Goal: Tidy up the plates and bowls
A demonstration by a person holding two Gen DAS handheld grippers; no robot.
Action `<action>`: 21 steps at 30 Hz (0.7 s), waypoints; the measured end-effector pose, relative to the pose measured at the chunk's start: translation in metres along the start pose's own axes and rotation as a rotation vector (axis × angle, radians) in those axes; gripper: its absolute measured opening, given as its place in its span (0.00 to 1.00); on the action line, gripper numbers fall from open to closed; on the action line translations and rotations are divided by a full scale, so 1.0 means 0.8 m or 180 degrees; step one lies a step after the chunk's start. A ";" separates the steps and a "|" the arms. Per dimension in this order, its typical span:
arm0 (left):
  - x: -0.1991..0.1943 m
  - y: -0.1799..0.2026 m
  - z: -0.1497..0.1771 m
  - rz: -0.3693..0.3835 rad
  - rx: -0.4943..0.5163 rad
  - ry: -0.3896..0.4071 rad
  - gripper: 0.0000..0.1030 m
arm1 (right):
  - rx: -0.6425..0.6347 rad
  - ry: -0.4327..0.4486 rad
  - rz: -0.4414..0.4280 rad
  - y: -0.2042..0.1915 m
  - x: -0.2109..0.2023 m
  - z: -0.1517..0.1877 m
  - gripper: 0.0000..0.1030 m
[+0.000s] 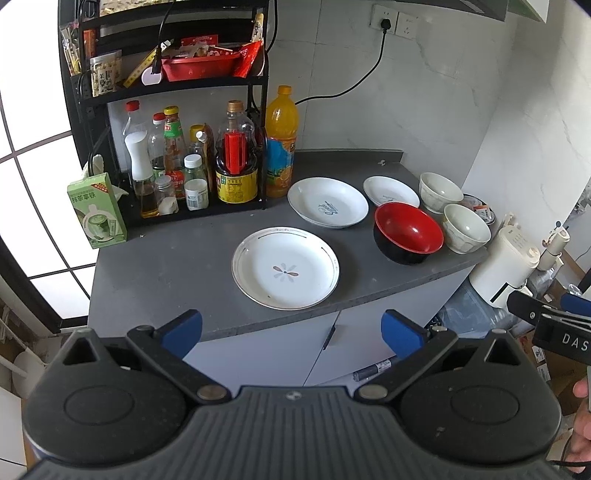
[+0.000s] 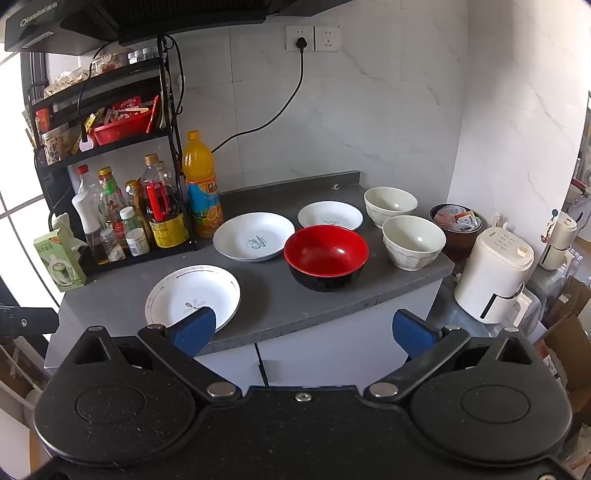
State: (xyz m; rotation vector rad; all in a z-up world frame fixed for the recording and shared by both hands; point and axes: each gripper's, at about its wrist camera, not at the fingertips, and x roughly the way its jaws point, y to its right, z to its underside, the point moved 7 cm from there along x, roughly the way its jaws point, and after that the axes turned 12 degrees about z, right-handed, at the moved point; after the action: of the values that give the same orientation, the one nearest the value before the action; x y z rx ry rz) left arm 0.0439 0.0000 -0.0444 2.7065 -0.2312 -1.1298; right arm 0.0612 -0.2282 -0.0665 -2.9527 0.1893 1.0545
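Nothing is gathered yet: left gripper [image 1: 291, 330] and right gripper [image 2: 302, 330] hang wide open and empty off the countertop's [image 1: 166, 266] front edge, so probably the flower plate [image 1: 285, 267] nearest that edge comes first.

Place: home kitchen | Evidence: grey countertop [image 2: 266, 299] holding plates and bowls; black condiment rack [image 1: 173, 122] of sauce bottles; range hood [image 2: 66, 22] overhead; marble-look wall tiles [image 2: 369, 110]; white electric kettle [image 2: 495, 273].

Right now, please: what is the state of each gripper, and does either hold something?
Left gripper: open, holding nothing, short of the counter edge.
Right gripper: open, holding nothing, also short of the counter.
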 end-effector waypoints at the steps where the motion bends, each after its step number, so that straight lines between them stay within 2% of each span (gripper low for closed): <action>1: 0.000 0.002 0.001 -0.0002 -0.0003 0.0005 0.99 | -0.0001 -0.0002 0.0004 0.000 0.000 0.000 1.00; 8: -0.001 0.008 0.005 0.0011 0.0007 -0.0031 0.99 | 0.0026 -0.0006 0.0019 0.007 -0.005 0.006 1.00; 21: 0.000 0.015 0.003 -0.0023 0.0099 0.0118 0.99 | 0.0052 -0.0002 0.0033 0.019 -0.006 0.006 1.00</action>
State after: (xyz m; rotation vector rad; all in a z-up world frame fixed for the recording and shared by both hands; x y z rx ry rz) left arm 0.0409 -0.0115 -0.0432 2.7551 -0.2354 -1.0856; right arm 0.0526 -0.2426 -0.0664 -2.9399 0.2126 1.0500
